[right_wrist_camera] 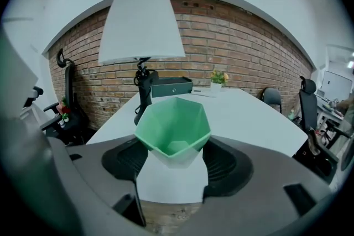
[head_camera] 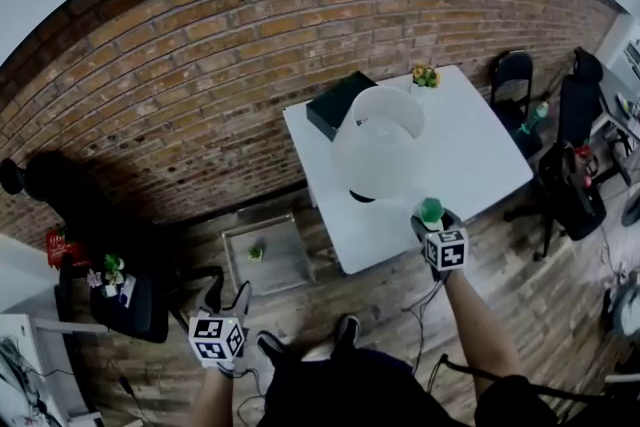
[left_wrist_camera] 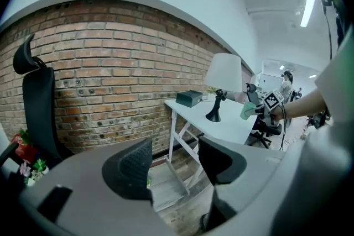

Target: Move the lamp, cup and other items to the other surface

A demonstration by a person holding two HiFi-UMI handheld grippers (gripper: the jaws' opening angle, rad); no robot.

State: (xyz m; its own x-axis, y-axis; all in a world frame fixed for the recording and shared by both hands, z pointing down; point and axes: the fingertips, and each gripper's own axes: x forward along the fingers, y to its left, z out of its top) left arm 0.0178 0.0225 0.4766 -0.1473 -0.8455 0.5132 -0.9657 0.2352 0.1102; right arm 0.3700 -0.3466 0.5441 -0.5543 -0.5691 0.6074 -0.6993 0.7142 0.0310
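My right hand-held gripper (right_wrist_camera: 172,158) is closed on the green faceted cup (right_wrist_camera: 172,129). Its pads press the cup's white lower half from both sides (the green mouth opens up toward the camera). In the head view the cup hangs at the near edge of the white rectangular table (head_camera: 480,150), and I can't tell whether it touches the top. Just beyond it the white-shaded lamp (head_camera: 378,143) stands upright on the table on its black stem and base. A black rectangular box (head_camera: 337,103) and a small potted plant (head_camera: 425,75) sit at the table's far edge, by the brick wall (head_camera: 200,65). My left hand-held gripper (left_wrist_camera: 174,166) is low over the wooden floor (head_camera: 330,305), well apart from the table. Its jaws are moderately apart with nothing between them.
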